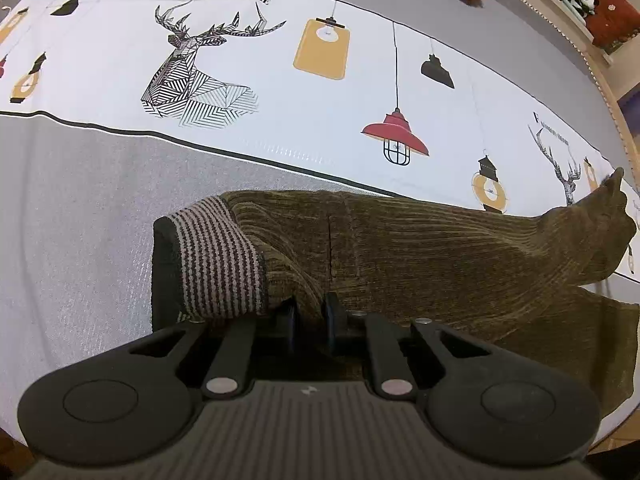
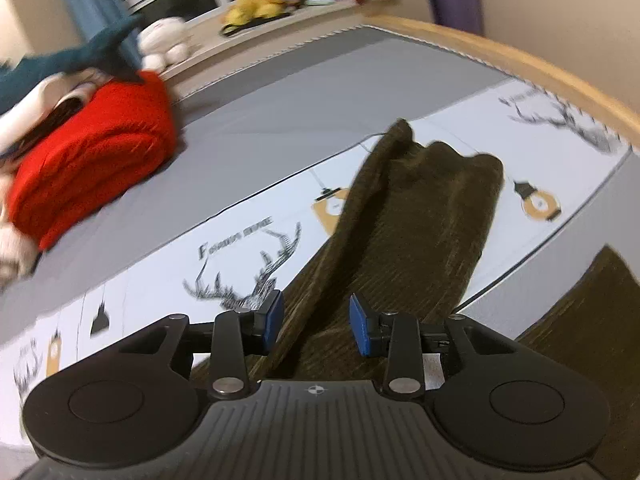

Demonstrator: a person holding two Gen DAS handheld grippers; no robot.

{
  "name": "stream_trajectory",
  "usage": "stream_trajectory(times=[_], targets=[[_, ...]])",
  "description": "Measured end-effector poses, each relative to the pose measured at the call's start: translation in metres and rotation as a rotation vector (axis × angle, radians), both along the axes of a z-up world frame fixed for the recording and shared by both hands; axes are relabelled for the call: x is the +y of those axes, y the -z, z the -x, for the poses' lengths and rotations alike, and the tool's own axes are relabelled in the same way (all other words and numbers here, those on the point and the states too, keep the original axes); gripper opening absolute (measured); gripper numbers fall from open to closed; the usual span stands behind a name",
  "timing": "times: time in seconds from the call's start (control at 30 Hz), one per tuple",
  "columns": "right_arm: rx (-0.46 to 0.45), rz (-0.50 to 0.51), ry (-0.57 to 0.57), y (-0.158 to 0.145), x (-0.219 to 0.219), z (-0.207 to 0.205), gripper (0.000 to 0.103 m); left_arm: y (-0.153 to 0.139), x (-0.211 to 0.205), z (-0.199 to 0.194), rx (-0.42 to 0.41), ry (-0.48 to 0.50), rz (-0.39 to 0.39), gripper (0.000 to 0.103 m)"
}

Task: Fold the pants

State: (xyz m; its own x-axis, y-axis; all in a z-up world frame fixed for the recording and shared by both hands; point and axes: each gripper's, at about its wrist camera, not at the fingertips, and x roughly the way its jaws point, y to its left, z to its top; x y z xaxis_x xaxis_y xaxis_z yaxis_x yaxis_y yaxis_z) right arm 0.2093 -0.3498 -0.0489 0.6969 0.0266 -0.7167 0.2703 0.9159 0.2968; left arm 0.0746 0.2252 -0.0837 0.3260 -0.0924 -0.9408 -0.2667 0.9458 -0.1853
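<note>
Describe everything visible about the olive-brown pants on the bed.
The pants are olive-brown, ribbed like corduroy or chenille, with a striped black-and-beige knit waistband over a black inner layer. They lie across the grey part of the bedspread and reach onto its printed white band. The left tool is shut on a pinch of fabric just beside the waistband. Toward the other end, one leg is rumpled and raised in peaks; the right tool hovers open over it, its blue pads apart.

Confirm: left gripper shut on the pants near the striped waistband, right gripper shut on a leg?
Not quite. The right gripper is open; the right wrist view shows its pads apart over the pants. The left gripper is shut on them near the striped waistband.
</note>
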Motion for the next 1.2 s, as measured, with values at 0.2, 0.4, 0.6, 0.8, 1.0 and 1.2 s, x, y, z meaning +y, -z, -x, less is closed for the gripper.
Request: stream_trajectory(times=[0.2,0.4,0.6,0.8,1.0,1.2], targets=[[0.041,-0.138,0.065,0.037,-0.018,-0.025,0.044,0.003,0.001,-0.003,0.001,0.022,0.002,0.016],[0.079,-0.15,0.051,0.066,-0.008,-0.052,0.05,0.006,0.005,-0.006,0.008,0.03,0.017,0.016],[0.086,-0.137,0.04,0.079,0.009,-0.073,0.05,0.008,0.006,-0.006,0.006,0.051,0.024,0.016],[0.119,-0.076,-0.019,0.087,0.022,-0.079,0.01,0.008,0.005,-0.006,0.003,0.074,0.017,0.015],[0.067,-0.057,-0.024,0.063,0.017,-0.061,0.006,0.004,0.001,-0.005,-0.013,0.085,-0.006,0.012],[0.003,-0.029,-0.066,0.016,0.009,-0.019,0.005,-0.011,0.002,0.009,-0.077,0.074,-0.013,0.01]])
